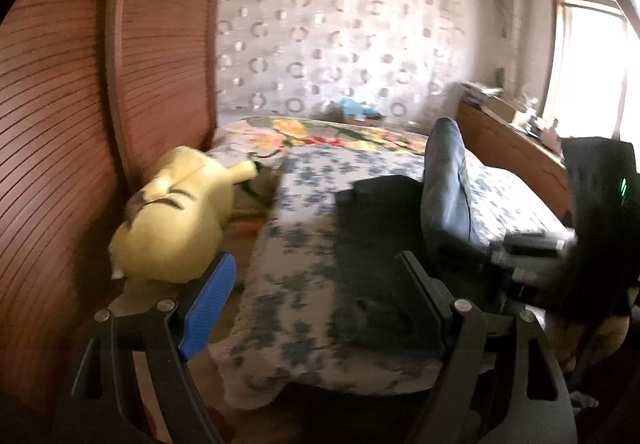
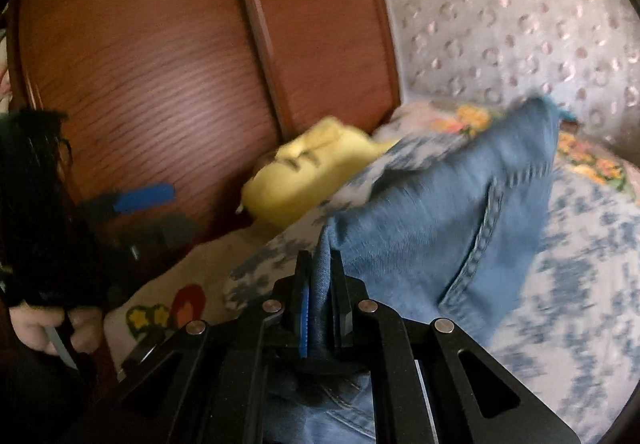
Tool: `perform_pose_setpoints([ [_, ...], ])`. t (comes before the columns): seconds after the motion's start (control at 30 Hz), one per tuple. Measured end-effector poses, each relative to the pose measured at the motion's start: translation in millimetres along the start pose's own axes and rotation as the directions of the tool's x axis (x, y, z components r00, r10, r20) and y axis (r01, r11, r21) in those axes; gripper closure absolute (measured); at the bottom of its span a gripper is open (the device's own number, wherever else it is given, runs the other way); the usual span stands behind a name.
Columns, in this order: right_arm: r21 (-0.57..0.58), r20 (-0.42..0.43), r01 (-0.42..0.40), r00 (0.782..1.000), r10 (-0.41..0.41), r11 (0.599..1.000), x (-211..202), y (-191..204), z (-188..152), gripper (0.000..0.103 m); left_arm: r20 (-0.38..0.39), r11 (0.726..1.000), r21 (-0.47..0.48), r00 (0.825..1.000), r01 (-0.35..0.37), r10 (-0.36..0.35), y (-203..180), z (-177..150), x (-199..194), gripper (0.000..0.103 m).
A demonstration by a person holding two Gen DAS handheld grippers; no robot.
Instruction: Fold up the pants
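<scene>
Right wrist view showed the blue denim pants [image 2: 432,212] best: a bunched fold of the cloth ran between the two fingers of the right gripper [image 2: 320,296], which were pressed together on it, so the fabric was clamped tight. From there the pants rose in a loose ridge above the bed, with a stitched seam running down the middle. I judged that the person had pinched one edge in order to carry it over the rest for a fold, because the cloth was lifted and not lying flat.

In the left wrist view the same pants stood as a tall blue hump at the right side of the bed, and a dark garment [image 1: 376,228] lay flat beside them. The left gripper [image 1: 316,292] had its fingers wide apart with nothing between them; it hung over the near edge of the white bedspread with blue flower print [image 1: 288,244], probably free to take another part of the pants.

A yellow plush toy [image 1: 172,224] lay at the left of the bed, against the brown ribbed wooden wardrobe doors [image 1: 60,124]. Both pictures were blurred, so finer details of the cloth could not be told.
</scene>
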State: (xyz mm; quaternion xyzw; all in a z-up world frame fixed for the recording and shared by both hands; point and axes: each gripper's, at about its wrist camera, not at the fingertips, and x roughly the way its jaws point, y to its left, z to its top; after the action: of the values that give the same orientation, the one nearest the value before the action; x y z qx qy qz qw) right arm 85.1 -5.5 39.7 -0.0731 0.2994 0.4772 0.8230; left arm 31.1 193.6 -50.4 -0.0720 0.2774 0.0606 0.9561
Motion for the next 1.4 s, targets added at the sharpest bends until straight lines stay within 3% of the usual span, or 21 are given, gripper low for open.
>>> perform_pose_setpoints([
  [0.23, -0.047, -0.13, -0.035, 0.991, 0.028, 0.998, 52.1, 15.8, -16.7, 0.095, -0.011, 0.998, -0.042, 0.999, -0.048, 0.048, 21.8, -9.7, 0.1, 0.021],
  [0.43, -0.036, -0.101, -0.033, 0.994, 0.029, 0.999, 29.4, 15.3, -7.0, 0.088, -0.008, 0.999, -0.035, 0.999, -0.035, 0.035, 22.3, -11.4, 0.8, 0.021],
  [0.73, -0.08, 0.081, 0.123, 0.99, -0.116, 0.989, -40.4, -4.4, -4.1, 0.061, -0.033, 0.999, 0.031, 0.999, 0.028, -0.027, -22.0, -2.6, 12.8, 0.021],
  [0.93, -0.016, 0.071, 0.22, 0.973, -0.218, 0.975, -43.1, -52.5, -7.5, 0.057, -0.074, 0.994, 0.082, 0.995, 0.07, -0.064, -53.7, -6.0, 31.0, 0.021],
  [1.07, 0.001, 0.092, 0.311, 0.946, -0.31, 0.95, -39.9, -64.9, -4.4, 0.057, -0.104, 0.992, 0.095, 0.992, 0.087, -0.077, -68.2, -12.3, 39.5, 0.021],
  [1.4, 0.028, 0.058, 0.281, 0.958, -0.282, 0.959, -24.7, -72.3, 0.4, 0.057, -0.147, 0.992, 0.108, 0.988, 0.066, -0.05, -72.0, -22.7, 54.1, 0.021],
])
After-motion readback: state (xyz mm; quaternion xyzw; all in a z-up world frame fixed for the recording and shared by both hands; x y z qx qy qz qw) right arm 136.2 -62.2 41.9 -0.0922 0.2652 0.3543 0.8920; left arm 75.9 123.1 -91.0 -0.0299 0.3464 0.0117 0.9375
